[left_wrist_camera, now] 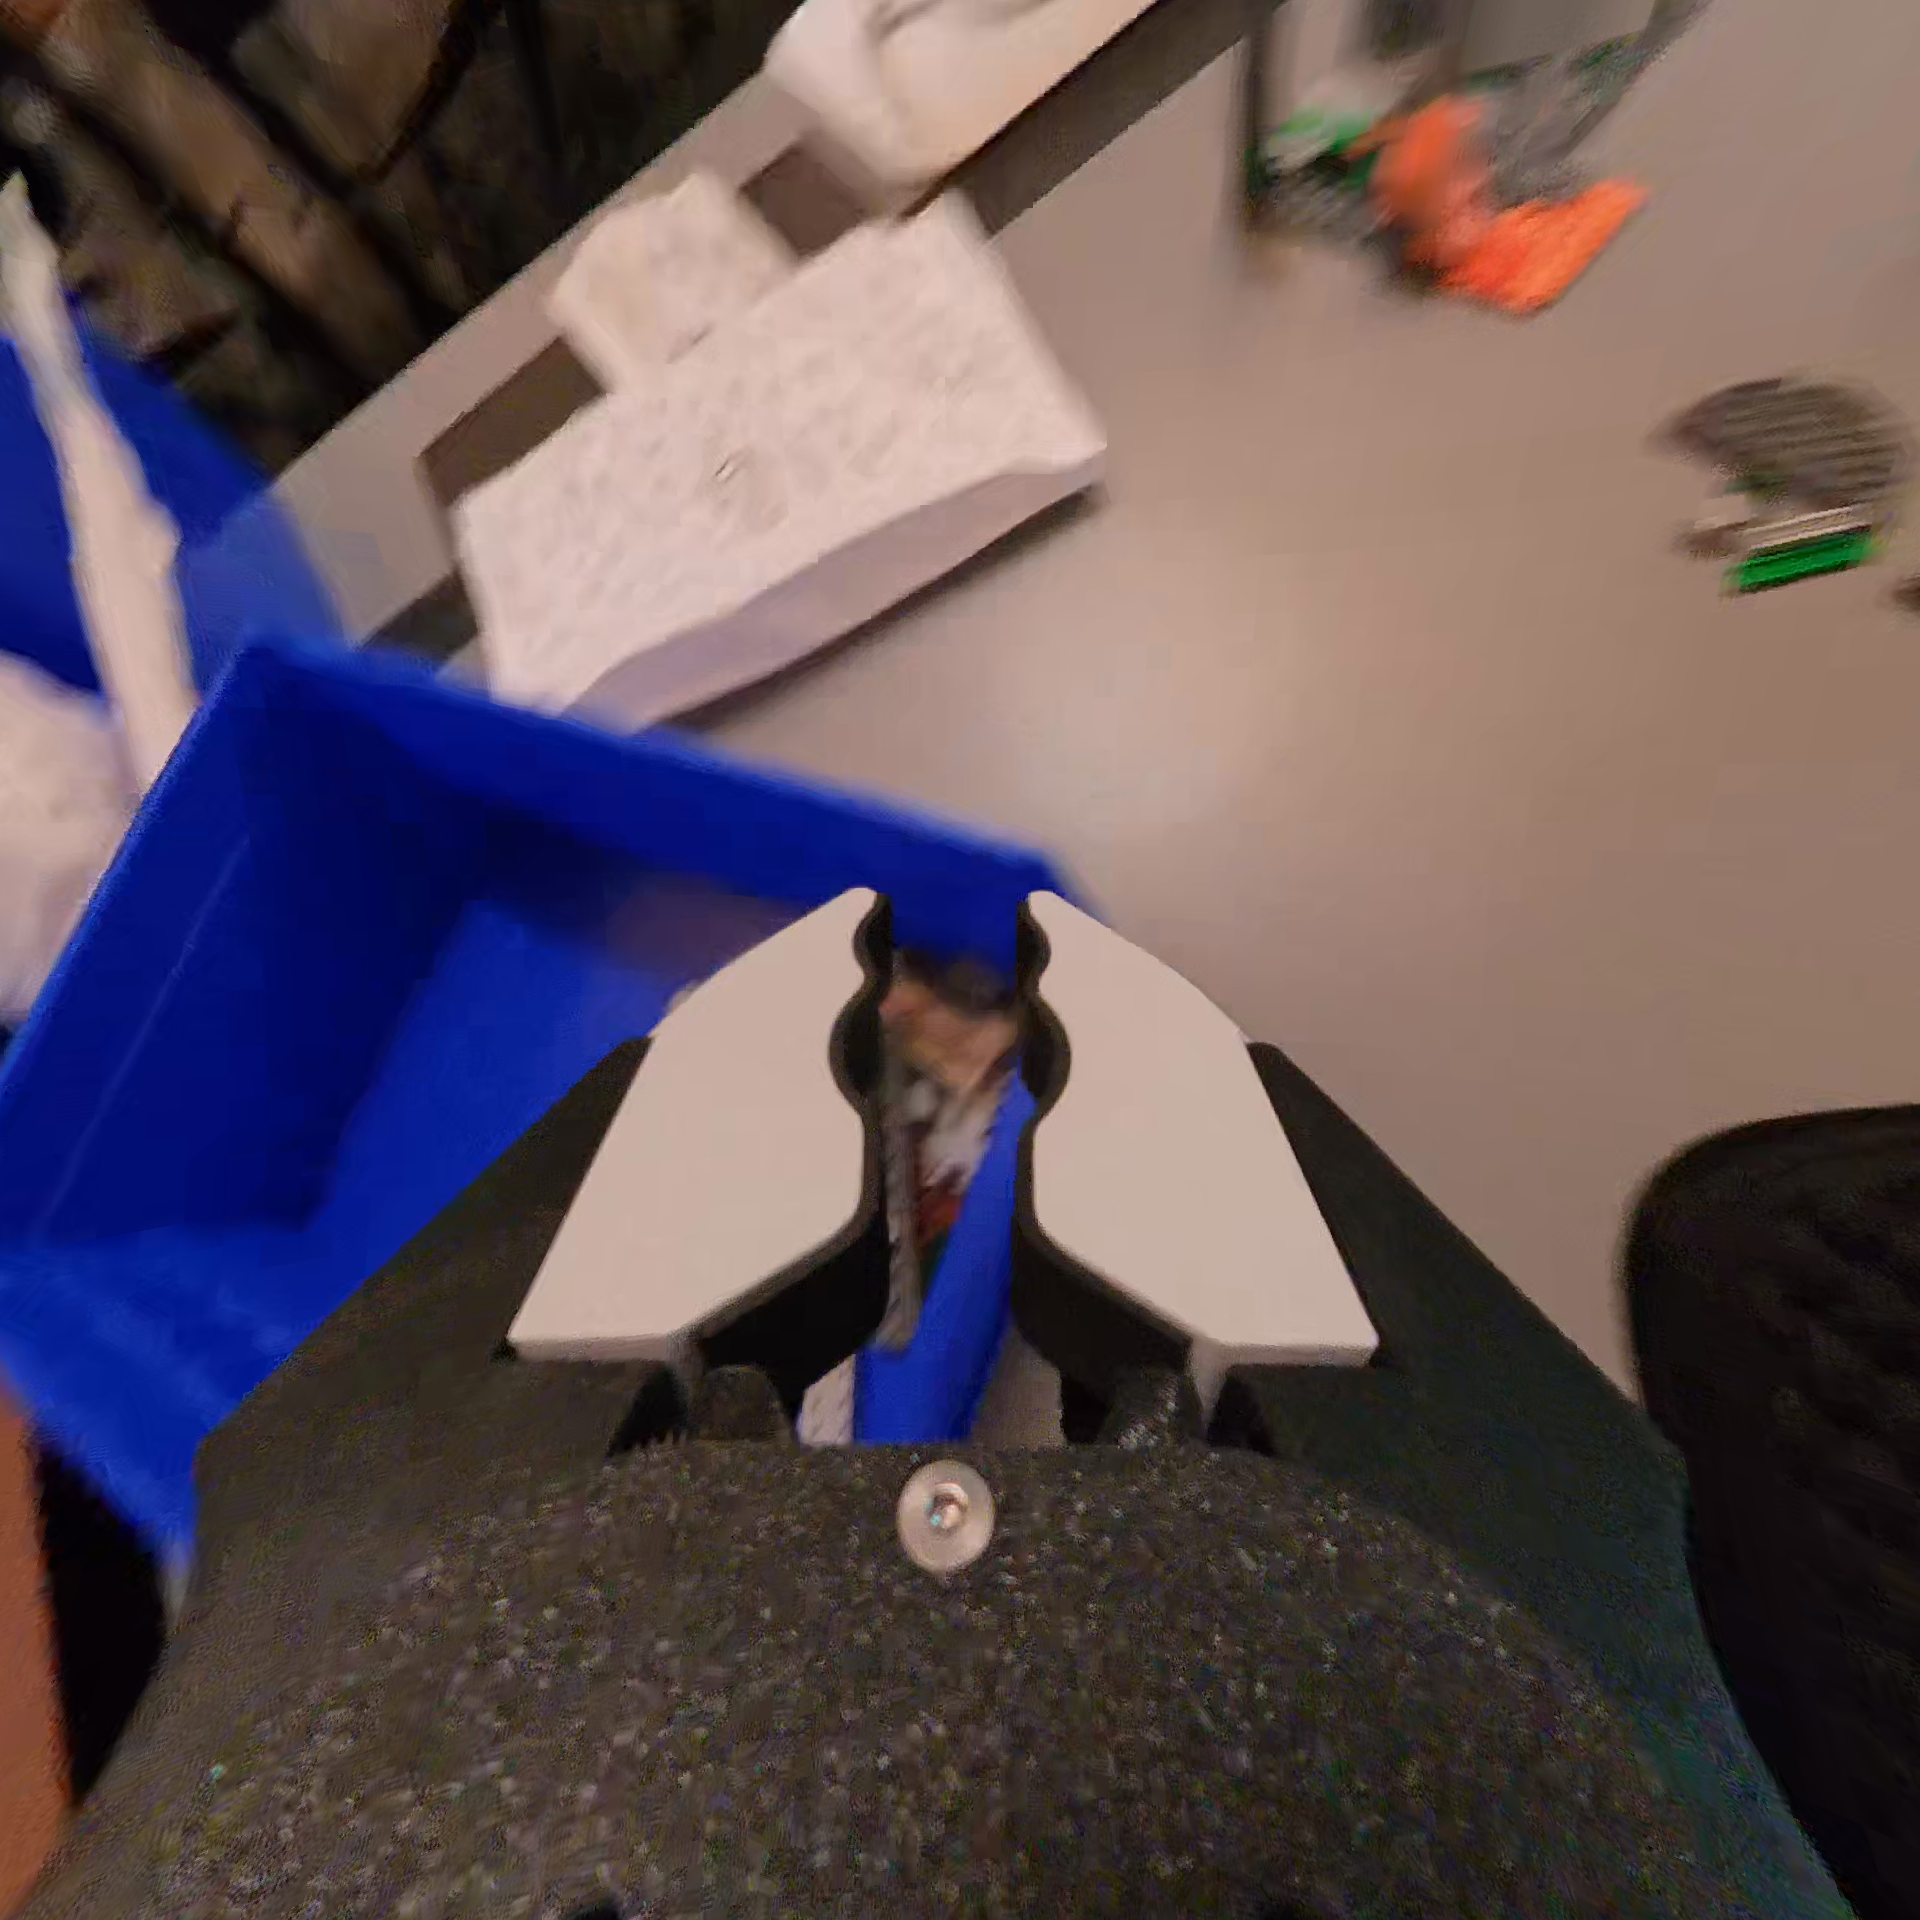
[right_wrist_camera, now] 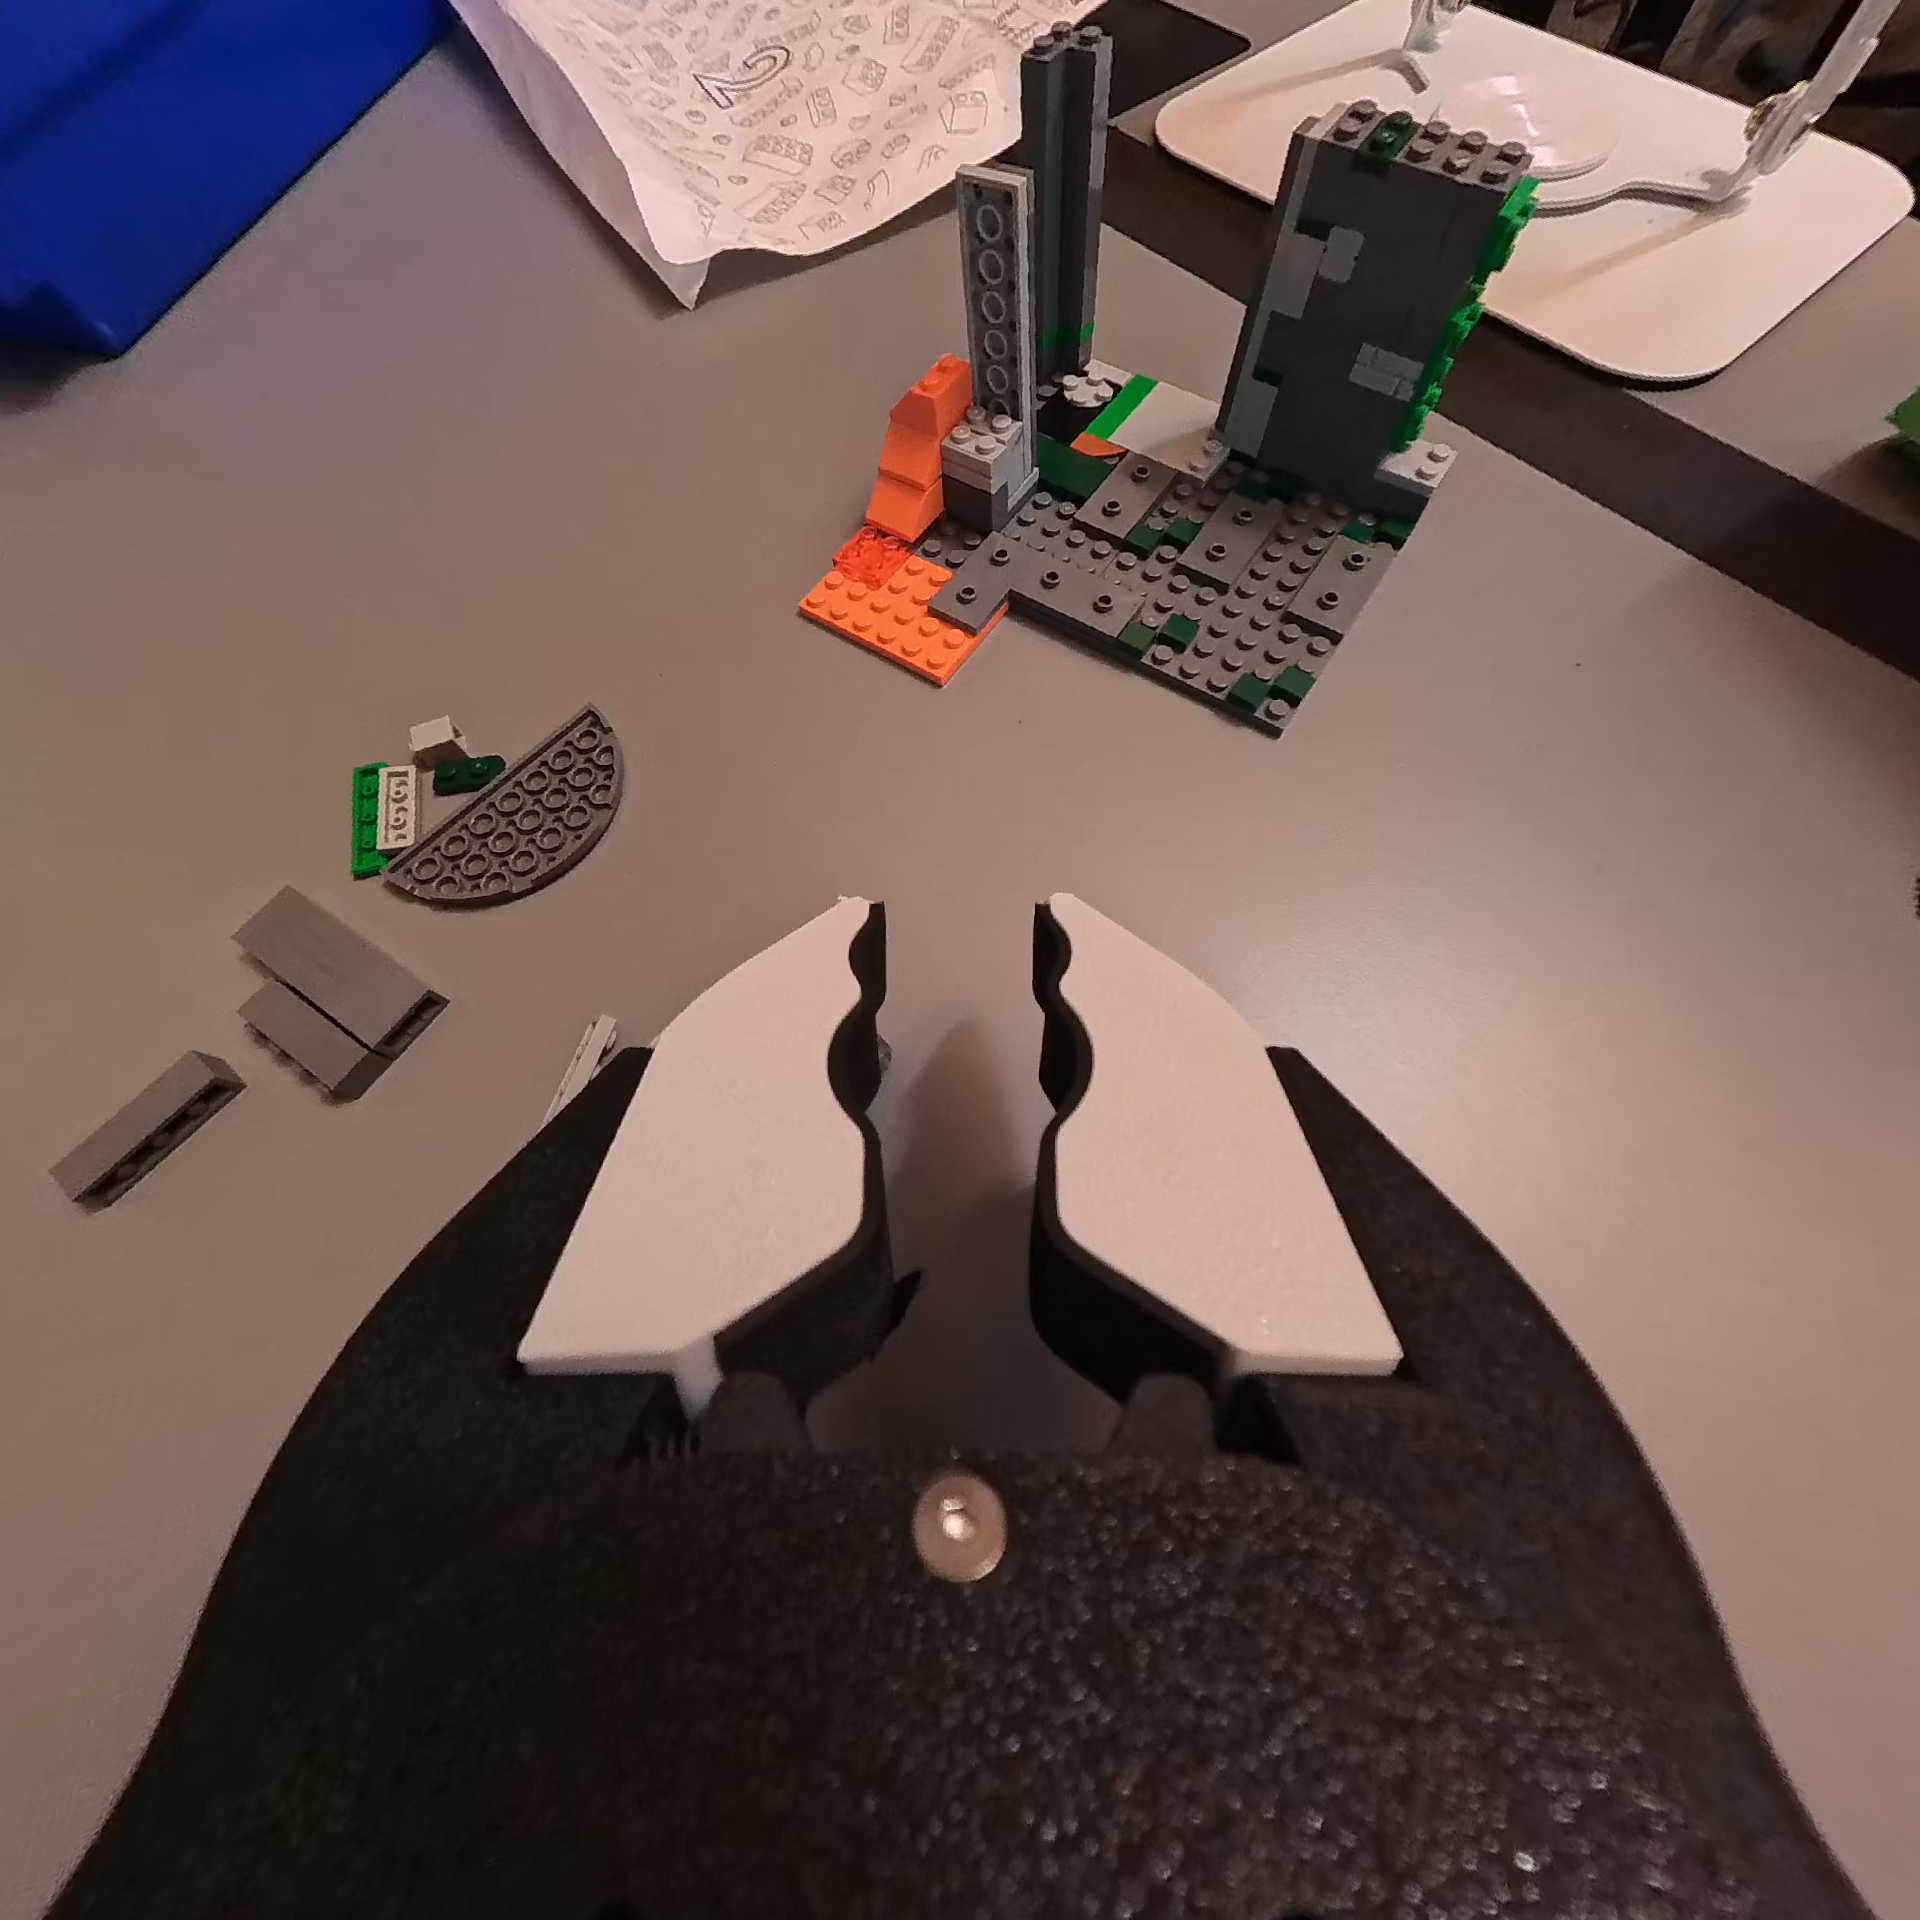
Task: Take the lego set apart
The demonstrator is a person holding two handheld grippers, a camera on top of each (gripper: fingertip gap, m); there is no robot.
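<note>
The lego set (right_wrist_camera: 1195,499) stands on the grey table: a studded grey base, an orange corner, two tall grey pillars and a grey wall with green edging. It shows blurred in the left wrist view (left_wrist_camera: 1475,197). My right gripper (right_wrist_camera: 961,914) is open and empty, short of the set. Loose pieces lie to its left: a half-round dark plate (right_wrist_camera: 530,821), a green plate (right_wrist_camera: 366,816) and grey bricks (right_wrist_camera: 332,987). My left gripper (left_wrist_camera: 951,914) hangs over the corner of a blue bin (left_wrist_camera: 312,935). A small blurred dark-and-pale thing (left_wrist_camera: 935,1039) shows between its jaws; whether it is held is unclear.
A white foam block (left_wrist_camera: 769,457) lies beyond the bin. A printed paper bag (right_wrist_camera: 790,125) and a white stand base (right_wrist_camera: 1558,208) sit behind the set. The blue bin (right_wrist_camera: 156,156) is at the far left. A black object (left_wrist_camera: 1787,1455) is at the right edge. The gap from one gripper's tips to the other's is roughly 40 centimeters. To the half-round dark plate (right_wrist_camera: 530,821): right tips about 10 centimeters, left tips about 30 centimeters. My left wrist view (left_wrist_camera: 1795,438) looks at it from another angle. My left tips are about 40 centimeters from the lego set (right_wrist_camera: 1195,499), my right tips only 15 centimeters. Seen from the left wrist view (left_wrist_camera: 1430,77) as well.
</note>
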